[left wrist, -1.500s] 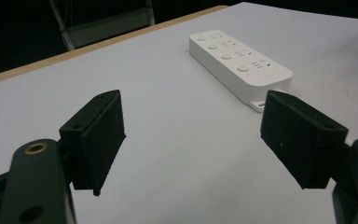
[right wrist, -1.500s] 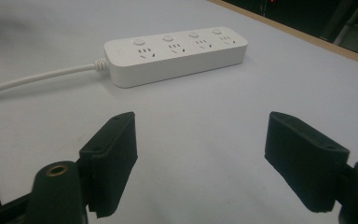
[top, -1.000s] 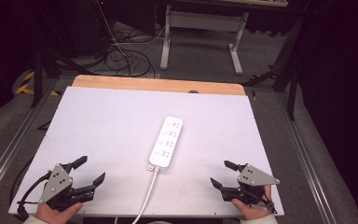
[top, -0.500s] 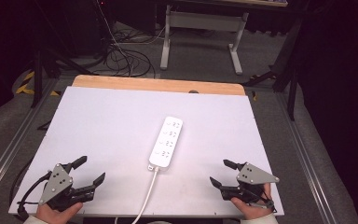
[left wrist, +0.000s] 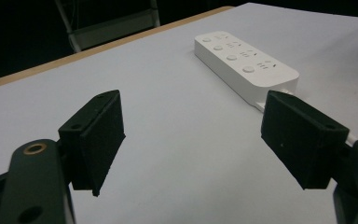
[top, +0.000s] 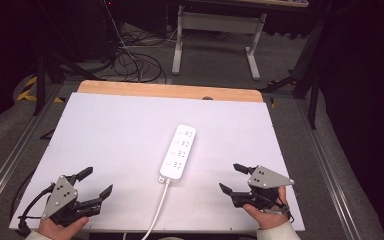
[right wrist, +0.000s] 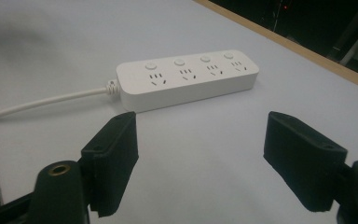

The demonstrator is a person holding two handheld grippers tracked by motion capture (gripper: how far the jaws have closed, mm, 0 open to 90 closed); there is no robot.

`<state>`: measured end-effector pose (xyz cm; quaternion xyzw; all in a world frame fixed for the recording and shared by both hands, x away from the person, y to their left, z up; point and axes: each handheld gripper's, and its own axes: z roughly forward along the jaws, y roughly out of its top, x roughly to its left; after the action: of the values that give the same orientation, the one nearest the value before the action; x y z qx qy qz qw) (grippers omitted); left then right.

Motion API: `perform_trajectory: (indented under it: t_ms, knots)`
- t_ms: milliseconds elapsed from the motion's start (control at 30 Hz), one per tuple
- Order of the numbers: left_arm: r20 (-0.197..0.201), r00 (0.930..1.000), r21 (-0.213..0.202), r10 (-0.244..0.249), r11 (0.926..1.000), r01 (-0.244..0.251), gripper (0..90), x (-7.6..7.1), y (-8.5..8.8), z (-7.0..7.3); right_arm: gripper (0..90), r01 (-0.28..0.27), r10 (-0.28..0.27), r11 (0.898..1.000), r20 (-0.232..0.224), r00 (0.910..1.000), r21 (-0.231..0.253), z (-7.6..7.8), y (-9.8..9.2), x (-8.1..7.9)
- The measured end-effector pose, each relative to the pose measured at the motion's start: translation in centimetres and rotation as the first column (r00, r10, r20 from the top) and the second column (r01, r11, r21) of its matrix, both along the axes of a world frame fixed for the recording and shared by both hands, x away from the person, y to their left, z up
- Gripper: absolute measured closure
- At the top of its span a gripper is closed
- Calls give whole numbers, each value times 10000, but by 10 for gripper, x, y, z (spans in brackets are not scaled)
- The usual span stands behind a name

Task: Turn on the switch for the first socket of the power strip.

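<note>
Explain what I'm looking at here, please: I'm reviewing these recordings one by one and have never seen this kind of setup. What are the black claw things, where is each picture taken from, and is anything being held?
There is no robot. A person holds one tool in each hand: the left hand-held gripper and the right hand-held gripper, each with two black jaws. The high view comes from a fixed camera above the person's side, looking forward and down at the white table. The other two pictures come from small cameras riding on the grippers, looking out between their own jaws.

On the table lies a white power strip with four sockets, each with a round button. Its white cable runs back toward the person's edge. Nothing is plugged into it.

Nothing is held. Both grippers stand open, jaws wide apart, one on each side of the strip and clear of it.
</note>
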<state>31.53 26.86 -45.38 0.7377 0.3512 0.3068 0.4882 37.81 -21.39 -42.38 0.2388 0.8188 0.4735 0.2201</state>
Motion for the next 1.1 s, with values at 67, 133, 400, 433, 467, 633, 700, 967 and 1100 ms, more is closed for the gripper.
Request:
perform_trajectory:
  t_ms: [67, 133, 400, 433, 467, 633, 700, 967, 1100]
  knots:
    - [-4, 10000, -6, 3, 10000, -3, 220, 0, 0, 0, 268, -44, 44, 10000, 26, 10000, -30, 3, 3, 2]
    - [-15, 10000, 4, 1, 10000, -1, 220, 0, 0, 0, 270, -126, 126, 9999, -2, 9999, -53, 7, 7, 5]
    - [-4, 10000, 8, 8, 10000, -8, 220, 0, 0, 0, 278, -389, 390, 9992, 16, 9992, -129, 17, 21, 14]
    - [-9, 10000, 11, 3, 10000, -3, 220, 0, 0, 0, 278, -401, 401, 9991, 25, 9992, -130, 18, 23, 15]
    - [-14, 10000, 5, 0, 10000, 0, 220, 0, 0, 0, 278, -437, 438, 9990, 30, 9990, -128, 19, 25, 16]
    - [-74, 10000, 115, -52, 9999, 53, 220, 1, 0, 0, 278, -579, 580, 9980, 34, 9983, -236, 24, 34, 21]
    - [-83, 10000, 93, -52, 9999, 52, 220, 1, -1, 0, 278, -630, 631, 9975, 32, 9980, -335, 25, 37, 23]
    - [-53, 10000, 106, -50, 9999, 51, 220, 1, 0, 0, 278, -909, 917, 9945, 133, 9957, -516, 32, 53, 30]
    - [-49, 10000, 159, -68, 9998, 69, 220, 1, 0, 0, 278, -1016, 1027, 9931, 169, 9946, -595, 34, 60, 33]
